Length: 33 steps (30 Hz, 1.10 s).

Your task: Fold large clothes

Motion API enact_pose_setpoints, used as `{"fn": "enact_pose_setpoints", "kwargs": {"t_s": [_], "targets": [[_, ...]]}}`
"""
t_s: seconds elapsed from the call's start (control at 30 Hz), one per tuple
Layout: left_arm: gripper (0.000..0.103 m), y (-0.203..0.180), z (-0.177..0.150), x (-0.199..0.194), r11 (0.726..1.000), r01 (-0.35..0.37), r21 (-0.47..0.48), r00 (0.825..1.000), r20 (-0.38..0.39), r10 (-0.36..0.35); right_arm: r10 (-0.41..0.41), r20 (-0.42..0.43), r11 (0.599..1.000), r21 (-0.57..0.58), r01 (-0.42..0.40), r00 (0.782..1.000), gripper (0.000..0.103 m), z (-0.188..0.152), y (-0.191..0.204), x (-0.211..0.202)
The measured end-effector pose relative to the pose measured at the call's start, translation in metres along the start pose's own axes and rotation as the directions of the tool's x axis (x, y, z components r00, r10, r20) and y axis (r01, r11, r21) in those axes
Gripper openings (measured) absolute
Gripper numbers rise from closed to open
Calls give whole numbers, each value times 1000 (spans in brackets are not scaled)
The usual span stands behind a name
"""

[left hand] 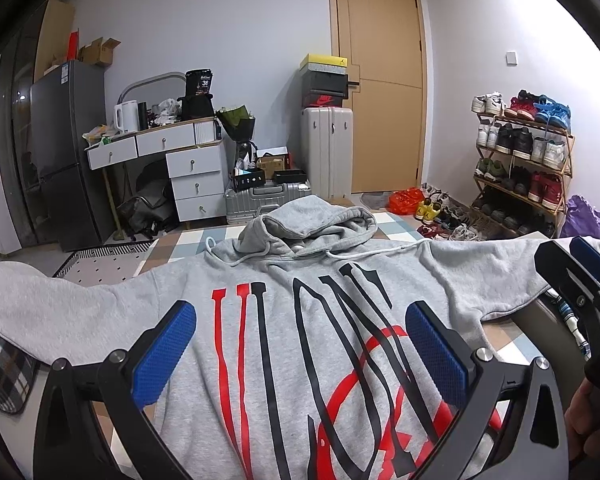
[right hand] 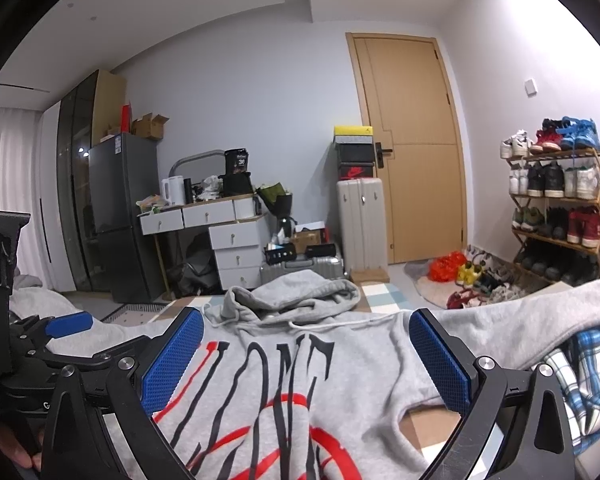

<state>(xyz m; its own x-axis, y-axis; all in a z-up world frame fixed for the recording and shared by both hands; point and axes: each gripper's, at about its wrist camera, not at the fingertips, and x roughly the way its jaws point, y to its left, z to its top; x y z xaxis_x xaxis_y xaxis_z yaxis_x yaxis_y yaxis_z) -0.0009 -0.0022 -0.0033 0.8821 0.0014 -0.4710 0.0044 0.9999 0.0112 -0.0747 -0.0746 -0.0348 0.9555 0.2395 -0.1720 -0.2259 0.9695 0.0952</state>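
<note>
Both grippers are hovering low over the hoodie [left hand: 300, 320], fingers wide apart, holding nothing. The left gripper [left hand: 300, 344] is sitting over the big red & black letters on the chest. The right gripper [right hand: 306, 356] is sitting over the chest too, a bit more to the right side. Its blue pads [right hand: 440, 360] are bumpy like rubber; the frames are hard black plastic.

The hoodie is lying face up & spread flat, sleeves out to both sides, hood [right hand: 296, 288] bunched up at the far end. It's gray, soft & thick, w/ white strings [left hand: 364, 254]. A blue plaid cloth [right hand: 588, 380] is peeking out under the right sleeve.

I think folding is only starting, nothing is folded yet. Next move prob. needs each gripper going out to a sleeve or side edge & pinching the thick cloth well.

Farther back, a checked rug [left hand: 396, 224], a shoe rack [left hand: 524, 160] & a tan door [left hand: 384, 92] are showing.
</note>
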Motion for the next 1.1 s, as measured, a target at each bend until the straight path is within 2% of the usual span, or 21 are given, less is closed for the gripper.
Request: {"fn": "enact_pose_setpoints", "kwargs": {"t_s": [0.2, 1.1], "targets": [[102, -4, -1, -2, 1000, -2, 25, 1000, 7, 2, 0, -1, 1000, 2, 0, 1000, 103, 0, -1, 0], [102, -6, -3, -1, 999, 33, 8, 999, -13, -33, 4, -19, 999, 53, -3, 1000, 103, -2, -13, 2]]}}
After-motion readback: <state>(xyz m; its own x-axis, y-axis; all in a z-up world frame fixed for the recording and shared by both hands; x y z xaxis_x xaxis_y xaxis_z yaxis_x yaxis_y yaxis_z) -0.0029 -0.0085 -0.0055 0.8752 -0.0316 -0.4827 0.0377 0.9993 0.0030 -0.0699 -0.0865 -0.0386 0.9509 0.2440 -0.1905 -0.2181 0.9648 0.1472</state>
